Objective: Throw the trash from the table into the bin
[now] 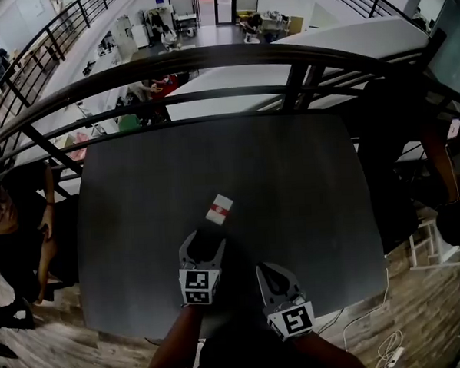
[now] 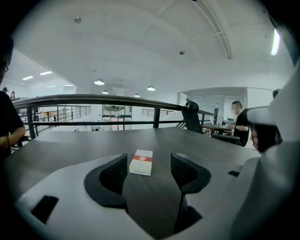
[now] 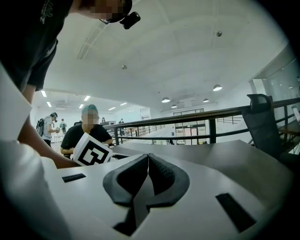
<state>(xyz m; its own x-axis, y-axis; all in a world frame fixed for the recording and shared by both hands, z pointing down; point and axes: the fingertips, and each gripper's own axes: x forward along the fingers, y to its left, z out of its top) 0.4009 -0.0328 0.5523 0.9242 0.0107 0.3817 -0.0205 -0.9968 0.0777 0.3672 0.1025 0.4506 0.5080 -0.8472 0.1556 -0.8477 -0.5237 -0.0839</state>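
Jaws of our left gripper (image 2: 149, 164) stand wide apart, nothing pressed. The small red-and-white box (image 2: 141, 162) lies flat on the table (image 1: 291, 184), just ahead between the jaw tips, untouched. In the head view it sits at centre frame, just above that gripper. Our right gripper (image 3: 148, 161) is closed tight and empty, lower right of centre. We see no bin. Pickup not yet done; grasp, carry and drop all remain.

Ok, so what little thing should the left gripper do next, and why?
Probably ease the left gripper forward until the white box with the red band sits between its jaws. The jaws stand open, and the box lies flat on the table just ahead of them, untouched.
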